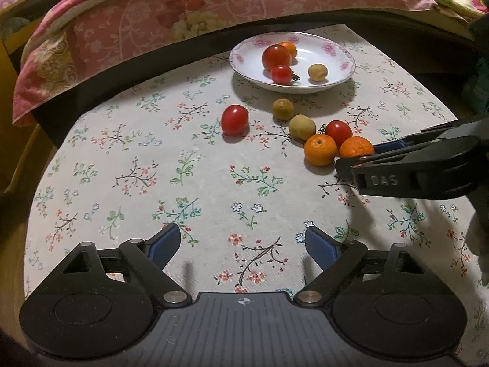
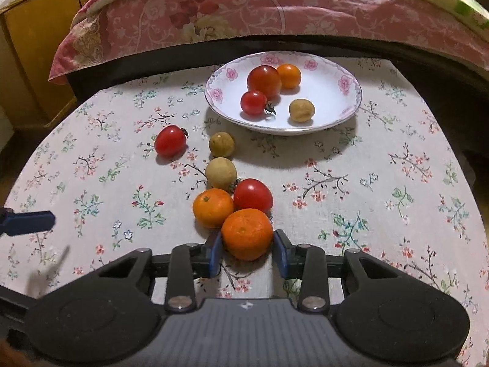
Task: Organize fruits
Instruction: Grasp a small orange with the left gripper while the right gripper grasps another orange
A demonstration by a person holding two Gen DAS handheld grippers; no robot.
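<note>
My right gripper (image 2: 246, 244) is shut on an orange mandarin (image 2: 247, 229) that rests on the flowered cloth, a blue pad on each side. A second mandarin (image 2: 213, 208) and a red tomato (image 2: 253, 195) touch it. Further back lie two tan round fruits (image 2: 220, 173) and another tomato (image 2: 170, 140). The white plate (image 2: 330, 91) with pink flowers holds two tomatoes, a mandarin and a tan fruit. My left gripper (image 1: 241, 235) is open over bare cloth, nothing between its pads. The right gripper (image 1: 357, 157) reaches in from the right in the left wrist view.
A bed with a pink floral quilt (image 2: 244, 6) runs along the far edge of the table. A yellow wooden cabinet (image 2: 33, 61) stands at the left. The cloth (image 1: 137, 153) left of the fruits is bare.
</note>
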